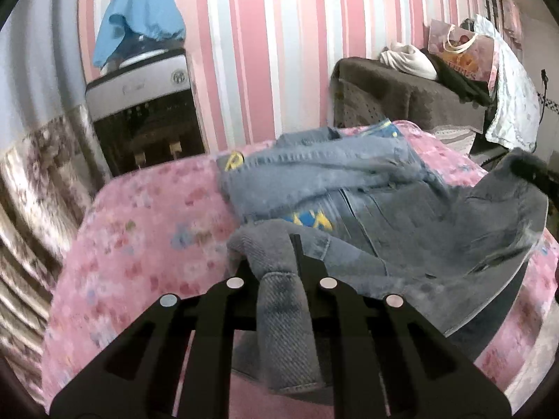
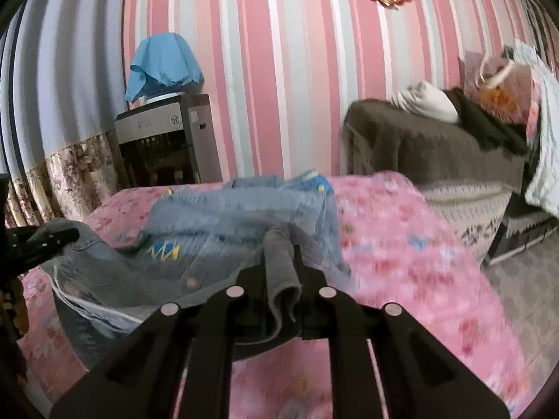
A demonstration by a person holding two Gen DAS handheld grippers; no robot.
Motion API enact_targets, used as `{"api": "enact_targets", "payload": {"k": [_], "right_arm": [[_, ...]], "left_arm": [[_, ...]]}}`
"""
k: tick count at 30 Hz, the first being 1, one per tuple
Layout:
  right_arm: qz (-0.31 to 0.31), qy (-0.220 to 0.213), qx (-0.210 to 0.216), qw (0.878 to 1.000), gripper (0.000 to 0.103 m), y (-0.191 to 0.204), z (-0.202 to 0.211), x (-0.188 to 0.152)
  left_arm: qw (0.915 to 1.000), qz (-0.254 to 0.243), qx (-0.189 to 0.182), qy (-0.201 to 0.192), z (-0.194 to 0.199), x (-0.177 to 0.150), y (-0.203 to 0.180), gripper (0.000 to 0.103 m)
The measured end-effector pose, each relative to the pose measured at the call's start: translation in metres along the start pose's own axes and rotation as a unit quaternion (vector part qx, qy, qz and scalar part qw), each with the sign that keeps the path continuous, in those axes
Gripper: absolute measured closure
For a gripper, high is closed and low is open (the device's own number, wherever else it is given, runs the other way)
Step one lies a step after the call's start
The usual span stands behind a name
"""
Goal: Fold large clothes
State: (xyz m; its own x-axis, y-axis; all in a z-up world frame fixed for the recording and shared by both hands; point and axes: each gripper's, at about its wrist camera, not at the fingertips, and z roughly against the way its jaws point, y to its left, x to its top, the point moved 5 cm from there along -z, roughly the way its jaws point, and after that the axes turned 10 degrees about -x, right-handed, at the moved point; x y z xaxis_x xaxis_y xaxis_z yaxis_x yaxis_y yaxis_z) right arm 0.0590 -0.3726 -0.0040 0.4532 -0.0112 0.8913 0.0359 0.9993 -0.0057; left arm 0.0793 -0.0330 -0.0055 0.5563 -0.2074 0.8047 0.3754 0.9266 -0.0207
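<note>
A blue denim jacket [image 1: 349, 181] with yellow and blue patches lies crumpled on the pink floral bedspread [image 1: 146, 230]. My left gripper [image 1: 274, 258] is shut on a fold of the jacket's near edge and holds it raised above the bed. In the right wrist view, my right gripper [image 2: 277, 262] is shut on another fold of the denim jacket [image 2: 223, 223], also lifted. The cloth hangs stretched between the two grips. The right gripper [image 1: 531, 171] shows at the right edge of the left wrist view. The left gripper [image 2: 45, 237] shows at the left edge of the right wrist view.
Against the pink striped wall stands a water dispenser [image 1: 139, 111] under a blue cloth [image 1: 139, 17]. A brown-covered sofa [image 1: 401, 94] to the right holds a gift bag [image 1: 461, 52] and piled clothes. Floral curtains [image 1: 31, 192] hang at the left. Bare floor [image 2: 517, 279] lies right of the bed.
</note>
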Motion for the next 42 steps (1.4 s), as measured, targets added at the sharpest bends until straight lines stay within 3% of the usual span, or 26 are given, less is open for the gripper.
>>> {"api": "enact_targets", "payload": {"k": [9, 19, 28, 33, 42], "right_arm": [[0.012, -0.006, -0.02, 1.0, 0.092, 0.008, -0.071, 0.074], [0.068, -0.003, -0.073, 0.995, 0.092, 0.024, -0.168, 0.131], [0.087, 0.086, -0.089, 0.988, 0.091, 0.013, -0.264, 0.093], [0.08, 0.123, -0.08, 0.986, 0.085, 0.005, -0.295, 0.074], [0.025, 0.145, -0.036, 0.989, 0.074, -0.002, -0.296, 0.073]], "left_arm": [[1.0, -0.003, -0.003, 0.001, -0.053, 0.072, 0.027, 0.092], [0.9988, -0.012, 0.041, 0.024, -0.14, 0.139, 0.068, 0.092], [0.9954, -0.024, 0.037, 0.085, -0.237, 0.136, 0.081, 0.09], [0.9925, -0.027, 0.035, 0.114, -0.277, 0.123, 0.087, 0.088], [0.9936, -0.017, 0.021, 0.11, -0.275, 0.124, 0.088, 0.084]]}}
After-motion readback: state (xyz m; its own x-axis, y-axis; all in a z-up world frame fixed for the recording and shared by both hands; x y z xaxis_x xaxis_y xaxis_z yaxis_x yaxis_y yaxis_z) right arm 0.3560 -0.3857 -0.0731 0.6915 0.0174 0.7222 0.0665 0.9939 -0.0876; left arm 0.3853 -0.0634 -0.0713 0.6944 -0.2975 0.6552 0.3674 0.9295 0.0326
